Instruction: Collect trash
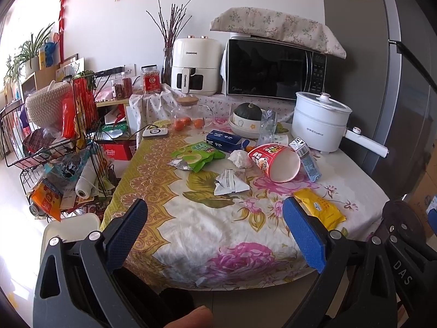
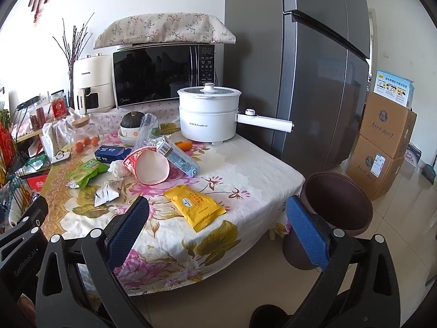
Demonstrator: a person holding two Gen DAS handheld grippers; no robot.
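Note:
Trash lies on the flowered tablecloth (image 1: pixel 218 232): a tipped red noodle cup (image 1: pixel 274 161) (image 2: pixel 147 165), a yellow packet (image 1: pixel 319 207) (image 2: pixel 195 206), a white torn wrapper (image 1: pixel 230 183) (image 2: pixel 108 192), a green bag (image 1: pixel 199 155) (image 2: pixel 86 172), a crumpled tissue (image 1: pixel 240 158), a light-blue carton (image 1: pixel 306 158) (image 2: pixel 177 155) and a dark-blue box (image 1: pixel 224 140). A dark brown bin (image 2: pixel 336 207) stands on the floor right of the table. My left gripper (image 1: pixel 215 232) hangs open over the table's near edge. My right gripper (image 2: pixel 218 232) is open, between packet and bin.
A white electric pot (image 2: pixel 209 114), a microwave (image 1: pixel 275 68), an air fryer (image 1: pixel 195 65), a glass jug with oranges (image 1: pixel 188 114) and a bowl with a squash (image 1: pixel 245 120) crowd the table's back. A wire rack (image 1: pixel 60 147) stands left; fridge (image 2: pixel 314 68) and cardboard boxes (image 2: pixel 382 147) right.

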